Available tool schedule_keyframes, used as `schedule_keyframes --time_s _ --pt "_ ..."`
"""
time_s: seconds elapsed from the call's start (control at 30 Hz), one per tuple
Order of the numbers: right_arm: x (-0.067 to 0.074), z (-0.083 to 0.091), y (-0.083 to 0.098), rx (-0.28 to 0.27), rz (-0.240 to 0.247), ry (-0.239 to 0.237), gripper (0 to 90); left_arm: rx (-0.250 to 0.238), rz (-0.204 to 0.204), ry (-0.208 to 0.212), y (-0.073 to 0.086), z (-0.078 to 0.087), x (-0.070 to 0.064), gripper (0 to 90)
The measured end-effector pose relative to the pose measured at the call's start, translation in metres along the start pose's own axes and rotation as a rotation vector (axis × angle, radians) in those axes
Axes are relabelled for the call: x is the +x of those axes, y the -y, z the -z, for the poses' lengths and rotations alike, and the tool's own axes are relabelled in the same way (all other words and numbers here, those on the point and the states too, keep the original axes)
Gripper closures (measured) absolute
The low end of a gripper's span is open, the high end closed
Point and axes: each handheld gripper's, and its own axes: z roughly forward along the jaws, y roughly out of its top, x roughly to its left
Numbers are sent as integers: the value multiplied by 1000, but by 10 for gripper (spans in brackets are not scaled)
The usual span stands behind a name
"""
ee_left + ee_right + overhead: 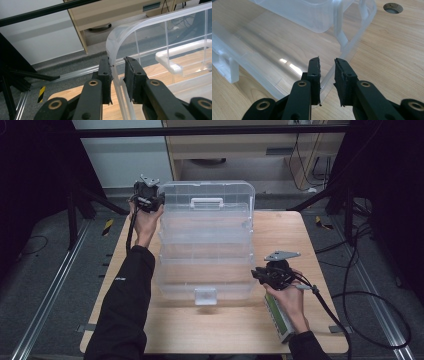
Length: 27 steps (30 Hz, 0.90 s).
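Observation:
A large clear plastic organiser box (205,245) stands unfolded in stepped tiers on the wooden table (310,240), its lid with a white handle (206,202) raised at the back. My left gripper (159,200) is at the lid's far left corner. In the left gripper view its jaws (117,62) straddle the lid's curved rim (111,42), closed on it. My right gripper (255,274) is at the bottom tray's right front corner. In the right gripper view its jaws (327,61) sit narrowly around the tray's thin rim (344,47).
A white latch (205,296) hangs at the box's front edge. A green and white flat object (280,320) lies under the right hand near the table's front right. A round hole (393,7) is in the tabletop. Cables trail right off the table.

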Motion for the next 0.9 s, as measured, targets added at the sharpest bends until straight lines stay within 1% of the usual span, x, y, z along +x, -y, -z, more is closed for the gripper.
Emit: schedule_keyframes --time_s 0.07,0.2,0.23,0.27,0.37,0.4,0.47,0.53,0.6,0.63,0.67,0.7,0.73,0.77,0.8,0.83,0.9 --pt "0 0 0 0 -2 0 751 7 0 -7 -1 -3 -1 746" --pt "0 0 0 -1 -1 1 751 17 -4 -6 -2 -6 0 743" --pt "0 0 0 -1 -1 2 751 23 0 3 -2 -7 2 743" --pt "0 0 0 -1 -1 2 751 23 0 3 -2 -7 2 742" --pt "0 0 0 0 -3 1 751 28 -14 4 -1 -11 3 722" --pt "0 0 0 0 -3 1 751 28 -14 4 -1 -11 3 702" --pt "0 0 0 0 -3 2 752 33 -24 12 0 -11 4 692" --pt "1 0 0 0 -3 3 752 27 -21 22 0 -10 5 687" --pt "0 0 0 2 -2 2 746 33 -15 19 0 -7 8 691" --pt "0 0 0 1 -4 -1 761 33 -10 16 0 -6 8 695" --pt "0 -1 0 -6 -3 3 755 33 -10 16 0 -6 8 706" --pt "0 -1 0 -6 -3 3 755 27 -5 14 1 -4 9 706" --pt "-1 -1 0 -8 -12 -1 755 29 2 17 3 -1 11 712" --pt "-1 -1 0 -6 -2 5 756 24 1 30 6 4 13 716" --pt "-1 -1 0 -6 -2 5 756 24 1 30 6 4 13 716" --pt "0 -1 0 -7 -10 1 756 25 7 34 8 7 15 715" --pt "0 -1 0 -7 -11 1 755 29 8 35 17 19 19 716"
